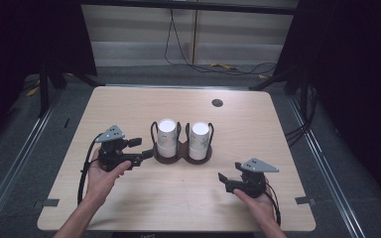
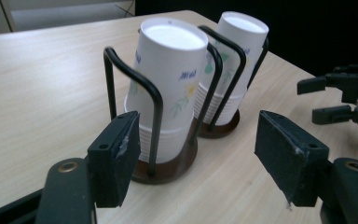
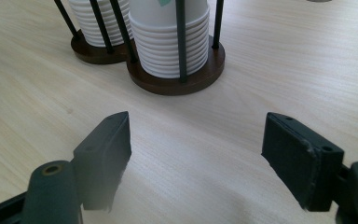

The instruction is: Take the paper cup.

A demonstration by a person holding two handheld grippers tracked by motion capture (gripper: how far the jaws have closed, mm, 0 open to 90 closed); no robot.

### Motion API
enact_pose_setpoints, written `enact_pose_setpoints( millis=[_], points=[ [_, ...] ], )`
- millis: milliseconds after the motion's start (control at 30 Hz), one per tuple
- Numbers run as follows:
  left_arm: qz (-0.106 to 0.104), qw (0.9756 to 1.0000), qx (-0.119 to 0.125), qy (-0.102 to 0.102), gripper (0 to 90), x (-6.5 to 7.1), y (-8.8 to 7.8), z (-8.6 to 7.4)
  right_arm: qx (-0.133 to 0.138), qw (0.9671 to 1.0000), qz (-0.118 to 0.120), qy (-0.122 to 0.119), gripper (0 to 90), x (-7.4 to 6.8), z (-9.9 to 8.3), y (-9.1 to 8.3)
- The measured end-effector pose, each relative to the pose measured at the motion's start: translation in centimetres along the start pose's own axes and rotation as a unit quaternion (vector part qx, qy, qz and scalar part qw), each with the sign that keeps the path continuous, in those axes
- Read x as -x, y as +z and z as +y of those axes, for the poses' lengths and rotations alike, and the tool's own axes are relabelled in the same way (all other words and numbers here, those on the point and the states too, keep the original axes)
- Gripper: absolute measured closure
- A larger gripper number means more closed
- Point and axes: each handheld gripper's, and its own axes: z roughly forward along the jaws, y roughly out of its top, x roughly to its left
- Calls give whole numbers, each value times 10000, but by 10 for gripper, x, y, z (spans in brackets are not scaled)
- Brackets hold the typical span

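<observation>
A: Position check. Where are the cups?

B: Two stacks of upturned paper cups in a double wire holder (image 1: 181, 154), centre of the high view, on the worktop (image 1: 129, 106). Left stack (image 1: 167, 135), right stack (image 1: 199, 137), both upright, long axis vertical, wire hoops rising beside each.

A: Grippers?

B: Left gripper (image 1: 146, 147) sits left of centre, jaws pointing right toward the holder's left edge, just beside it, apart as far as I can tell. In the left gripper view the near stack (image 2: 168, 84) stands straight ahead, between and beyond the two jaws, nothing pinched; jaws stand partly apart and empty (a wire hoop (image 2: 137, 88) lies on the side facing the jaws). Right gripper (image 1: 223, 180) is lower right of the frame, well apart from the holder, jaws also partly apart, holding nothing; in the right gripper view only bare worktop lies between them, with the holder's brown base (image 3: 177, 81) further up the frame.

A: Which hand is nearer?

B: Left, clearly. My reading: the left stack is the one being reached for, and it lies to the right of that gripper, level with it. A grip would likely have to come above the hoops, near the top cup, since the wires guard the lower stack.
</observation>
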Motion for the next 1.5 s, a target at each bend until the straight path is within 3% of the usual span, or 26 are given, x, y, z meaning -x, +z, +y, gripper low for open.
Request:
enact_pose_setpoints(
  millis=[33, 267, 300, 400, 700, 767, 900, 1200, 1333, 1500],
  points=[
    [-76, 10000, 22, -47, 316, 0, 1, 2, -17, 10000, 12, 10, 238, 0, 0, 0],
    [34, 9999, 98, 23, 315, -1, 2, 14, -33, 9998, 152, 92, 236, -3, -1, 1],
    [106, 9999, 59, 89, 295, -2, 3, 17, -38, 9998, 171, 106, 236, -3, -1, 1],
    [-2, 9999, -118, -11, 274, -4, 5, 24, -33, 9998, 171, 98, 236, -3, 0, 1],
    [65, 9999, -127, 94, 254, -1, 16, 41, 4, 9997, 211, 84, 226, -3, 0, -1],
    [-21, 9991, -299, 295, 241, 1, 23, 50, 2, 9998, 204, 81, 226, -3, 0, -1],
    [-96, 9984, -360, 433, 248, 2, 31, 60, -26, 9997, 209, 78, 226, -3, 0, 0],
    [10, 9971, -548, 522, 305, -1, 47, 72, -25, 9997, 222, 35, 226, -4, 0, 0],
    [28, 9952, -768, 609, 304, -3, 56, 77, -23, 9998, 201, 38, 225, -4, 0, 0],
    [-84, 9946, -883, 530, 332, -6, 61, 80, -25, 9998, 207, 19, 225, -4, 0, 0]
  ],
)
